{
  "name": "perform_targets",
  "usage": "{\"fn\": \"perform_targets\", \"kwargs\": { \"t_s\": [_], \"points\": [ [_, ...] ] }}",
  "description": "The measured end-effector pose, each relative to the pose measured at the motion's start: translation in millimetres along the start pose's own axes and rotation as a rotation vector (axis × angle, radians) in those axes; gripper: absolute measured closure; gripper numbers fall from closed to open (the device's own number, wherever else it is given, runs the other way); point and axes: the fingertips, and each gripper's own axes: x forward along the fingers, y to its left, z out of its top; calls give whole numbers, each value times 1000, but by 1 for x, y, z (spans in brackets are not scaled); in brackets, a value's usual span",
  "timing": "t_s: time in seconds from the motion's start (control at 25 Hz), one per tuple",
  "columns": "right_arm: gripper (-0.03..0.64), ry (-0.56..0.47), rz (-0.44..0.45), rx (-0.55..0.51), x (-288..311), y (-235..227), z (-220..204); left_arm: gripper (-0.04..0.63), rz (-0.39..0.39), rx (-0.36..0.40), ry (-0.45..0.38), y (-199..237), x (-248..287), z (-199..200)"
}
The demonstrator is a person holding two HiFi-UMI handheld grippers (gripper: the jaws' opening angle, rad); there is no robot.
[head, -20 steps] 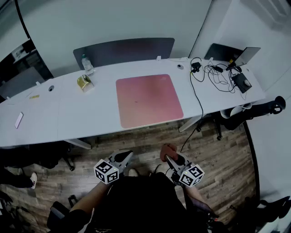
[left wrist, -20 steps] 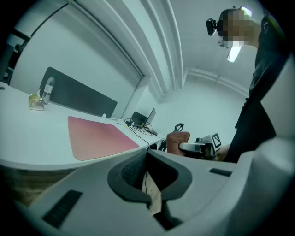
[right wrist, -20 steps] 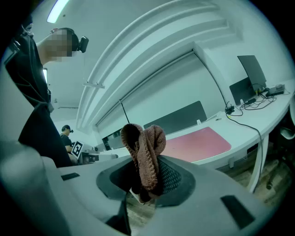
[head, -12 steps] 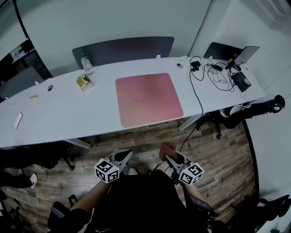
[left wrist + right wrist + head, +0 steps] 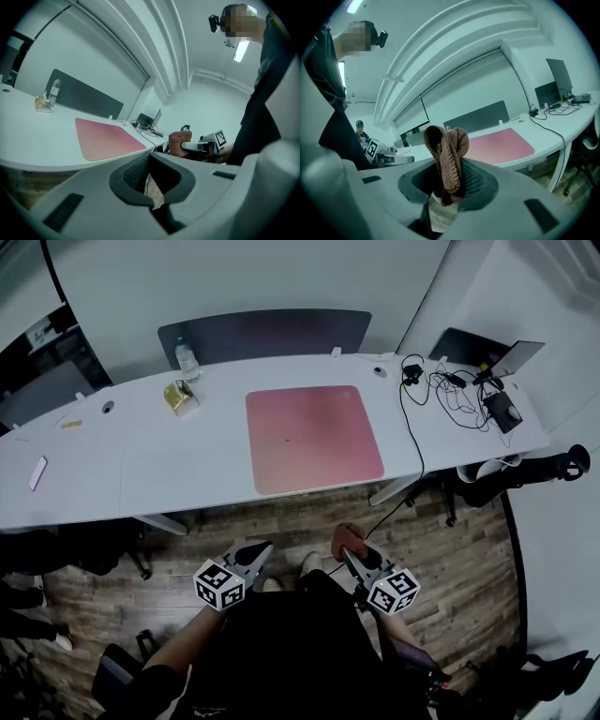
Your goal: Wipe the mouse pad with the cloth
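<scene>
Right gripper view: right tongs (image 5: 450, 183) clamped on a bunched brown cloth (image 5: 446, 150), the wad standing above the tips. Left tongs (image 5: 253, 557) slightly parted, nothing in them. Mouse pad (image 5: 314, 439) lies flat on the counter (image 5: 178, 474), well ahead of both tongs. Likely step: carry the cloth to the pad. Best to land the wad flat, press lightly and stroke edge to edge. Left tongs could pin a corner.

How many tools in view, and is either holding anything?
2. The left tool is low at the left, over the wood floor, with its jaws slightly apart and empty. The right tool is beside it at the right, shut on the brown cloth. Neither is hidden.
</scene>
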Motion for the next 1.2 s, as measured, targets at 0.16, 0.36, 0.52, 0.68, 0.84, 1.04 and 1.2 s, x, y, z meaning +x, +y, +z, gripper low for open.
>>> {"fn": "perform_targets", "kwargs": {
  "t_s": [0.16, 0.36, 0.52, 0.68, 0.84, 1.04, 1.2],
  "points": [
    [495, 25, -2, -1, 8, -10, -3, 588, 18, -20, -8, 8, 4, 1],
    [494, 58, -5, 14, 21, -28, -4, 588, 53, -52, 8, 18, 9, -3],
    [493, 82, 1, 12, 34, -41, -3, 588, 69, -64, 20, 27, 21, 2],
    [492, 94, -2, 12, 48, -62, 1, 588, 57, -58, 43, 36, 42, 12],
    [492, 120, -19, 14, 60, -92, 4, 588, 55, -47, 61, 47, 62, 25],
    [491, 150, -34, 24, 77, -132, 14, 588, 53, -36, 81, 59, 96, 42],
    [492, 185, -79, -7, 83, -166, 20, 588, 44, -21, 94, 66, 121, 55]
  ]
}}
